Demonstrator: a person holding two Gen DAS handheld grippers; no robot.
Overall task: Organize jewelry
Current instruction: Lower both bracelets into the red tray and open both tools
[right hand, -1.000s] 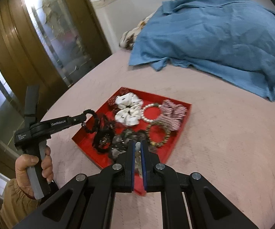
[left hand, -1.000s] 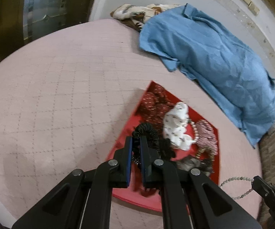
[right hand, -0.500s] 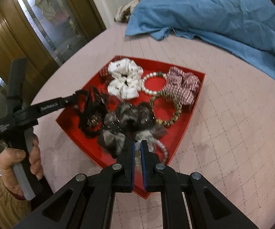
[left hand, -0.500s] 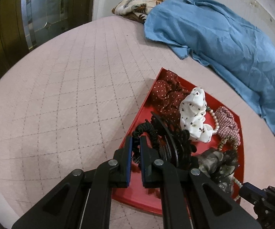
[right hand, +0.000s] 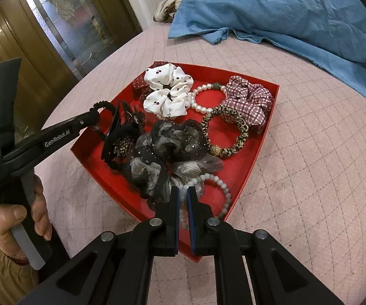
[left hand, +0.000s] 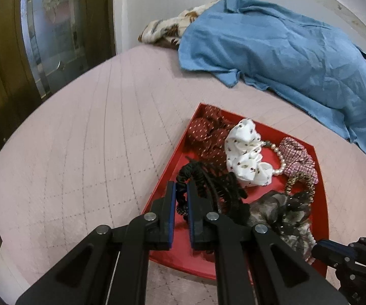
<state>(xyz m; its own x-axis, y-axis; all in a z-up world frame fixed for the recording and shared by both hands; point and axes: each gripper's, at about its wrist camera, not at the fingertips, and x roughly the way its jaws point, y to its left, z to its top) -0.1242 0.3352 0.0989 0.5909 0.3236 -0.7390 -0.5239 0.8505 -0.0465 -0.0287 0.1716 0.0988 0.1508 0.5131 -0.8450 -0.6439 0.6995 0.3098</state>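
A red tray (right hand: pixel 249 167) lies on the pink quilted bed and holds scrunchies, bead bracelets and hair clips. My left gripper (left hand: pixel 181 188) is shut on a black coiled hair tie (left hand: pixel 190 174) over the tray's left edge; it also shows in the right wrist view (right hand: pixel 94 117). My right gripper (right hand: pixel 182 190) is shut on a pale bead bracelet (right hand: pixel 221 185) at the tray's near edge. A white cherry scrunchie (right hand: pixel 167 91), a pearl bracelet (right hand: pixel 206 96), a checked scrunchie (right hand: pixel 249 101), a leopard hair tie (right hand: pixel 228 132) and a grey organza scrunchie (right hand: pixel 167 152) lie inside.
A blue cloth (left hand: pixel 284 50) lies at the back of the bed (left hand: pixel 81 152), with a patterned cloth (left hand: pixel 167 29) beside it. A wooden door with glass (right hand: pixel 56 25) stands on the left. The quilt to the right of the tray (right hand: pixel 322 152) is bare.
Both grippers have come lower and closer to the tray. The bead bracelet in my right gripper has come down onto the tray's near edge. The left one still holds the black hair tie.
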